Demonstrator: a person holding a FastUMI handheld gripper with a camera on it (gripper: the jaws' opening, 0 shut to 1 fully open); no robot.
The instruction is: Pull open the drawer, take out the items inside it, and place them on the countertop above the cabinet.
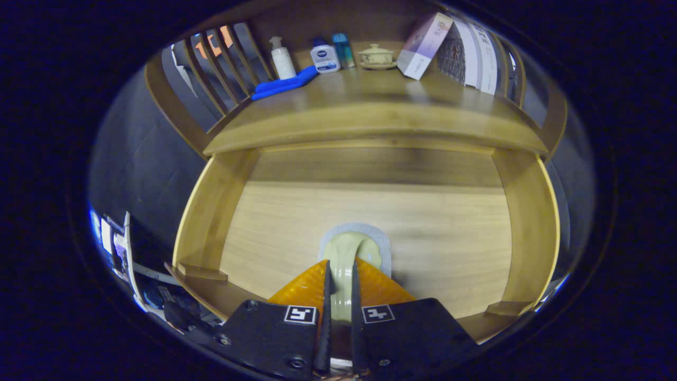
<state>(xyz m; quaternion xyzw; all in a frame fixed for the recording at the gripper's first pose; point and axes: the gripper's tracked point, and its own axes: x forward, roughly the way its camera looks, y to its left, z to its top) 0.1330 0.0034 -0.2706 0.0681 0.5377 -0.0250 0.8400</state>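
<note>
A light wooden cabinet top, the desk (370, 106), runs across the scene beyond the gripper, with slatted wooden rails (211, 69) rising at its sides and dark booth wall behind. On the desk stand a white pump bottle (282, 59), a flat blue object (285, 83) lying beside it, a white jar with a blue lid (324, 57), a slim blue bottle (344, 50), a cream lidded ceramic cup on a saucer (376, 56), and a leaning white and purple box (424, 46). Below the desk, the open pale wooden drawer (529, 222) holds a pale green glossy item on a grey backing (355, 248). The gripper (338, 288) has its jaws nearly closed, both pressing on the near end of that green item.
</note>
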